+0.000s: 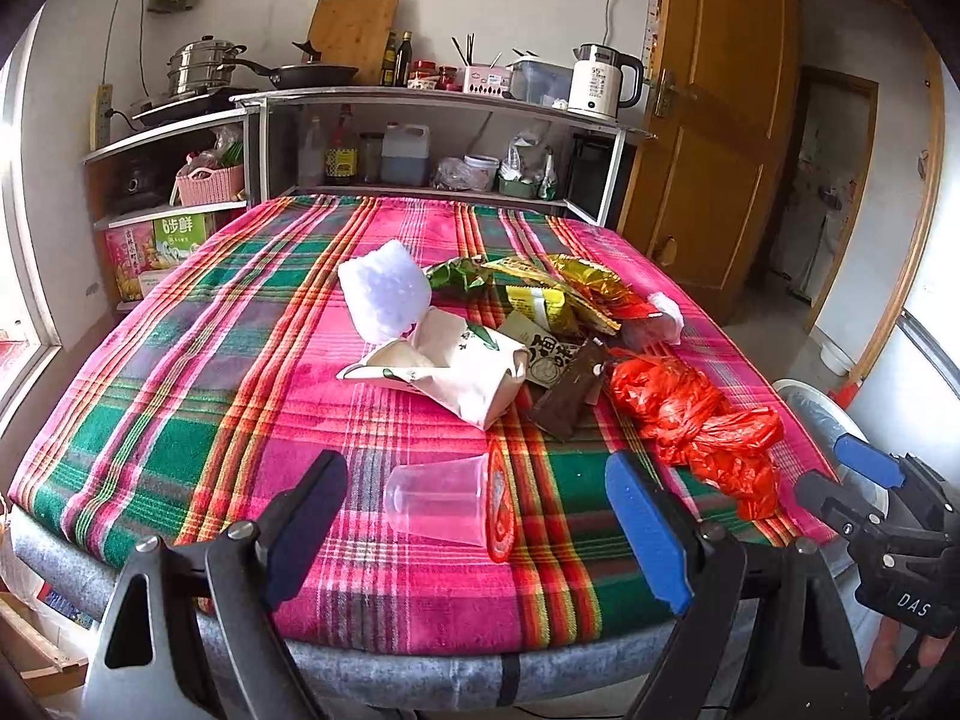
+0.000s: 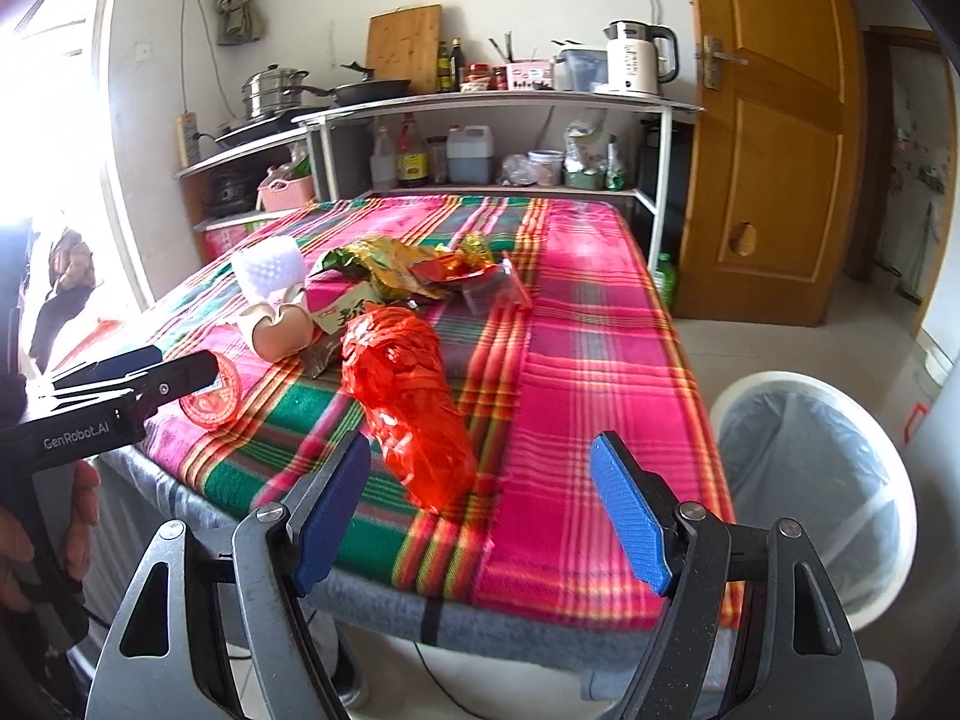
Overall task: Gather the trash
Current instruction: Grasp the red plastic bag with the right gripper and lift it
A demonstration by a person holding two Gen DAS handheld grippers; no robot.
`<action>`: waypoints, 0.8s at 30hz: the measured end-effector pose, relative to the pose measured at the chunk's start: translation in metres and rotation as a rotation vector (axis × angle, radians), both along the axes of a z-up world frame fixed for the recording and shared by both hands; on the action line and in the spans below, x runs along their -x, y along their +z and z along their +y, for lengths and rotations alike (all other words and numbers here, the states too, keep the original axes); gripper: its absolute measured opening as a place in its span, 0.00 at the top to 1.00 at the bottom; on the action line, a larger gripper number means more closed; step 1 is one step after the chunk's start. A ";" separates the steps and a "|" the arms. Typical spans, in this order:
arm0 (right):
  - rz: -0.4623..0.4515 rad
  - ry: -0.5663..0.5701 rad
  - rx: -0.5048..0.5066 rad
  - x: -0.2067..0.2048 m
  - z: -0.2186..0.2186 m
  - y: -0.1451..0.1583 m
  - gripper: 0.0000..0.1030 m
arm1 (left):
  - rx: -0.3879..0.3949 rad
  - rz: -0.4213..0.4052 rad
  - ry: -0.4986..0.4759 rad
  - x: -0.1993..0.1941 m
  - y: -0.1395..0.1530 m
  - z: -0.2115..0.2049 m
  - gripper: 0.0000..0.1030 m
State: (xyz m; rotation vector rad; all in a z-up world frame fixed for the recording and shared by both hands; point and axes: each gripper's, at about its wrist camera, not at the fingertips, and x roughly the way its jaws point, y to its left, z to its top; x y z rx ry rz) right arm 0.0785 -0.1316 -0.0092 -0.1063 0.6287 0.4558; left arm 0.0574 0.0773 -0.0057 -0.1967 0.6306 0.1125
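Note:
A clear plastic cup [image 1: 438, 501] lies on its side on the plaid-covered table [image 1: 180, 420], beside a round red lid [image 1: 501, 504]. My left gripper [image 1: 480, 519] is open, with the cup just ahead between its fingers. A crumpled red plastic bag [image 2: 408, 408] lies near the table's front edge; my right gripper [image 2: 483, 513] is open just short of its near end. Further back lie a white foam piece [image 1: 384, 291], a crumpled paper carton [image 1: 456, 369], a brown wrapper [image 1: 570, 396] and gold and green snack wrappers [image 1: 540, 288].
A white bin with a clear liner [image 2: 810, 480] stands on the floor right of the table. Shelves with pots, bottles and a kettle [image 2: 636, 60] line the far wall. A wooden door [image 2: 768, 132] stands at the right. A hand [image 2: 84, 516] holds the left gripper [image 2: 186, 360].

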 end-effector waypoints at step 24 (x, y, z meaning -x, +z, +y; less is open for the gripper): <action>0.104 0.110 -0.003 -0.039 0.032 -0.019 0.66 | 0.026 0.089 -0.037 -0.018 -0.021 0.002 0.58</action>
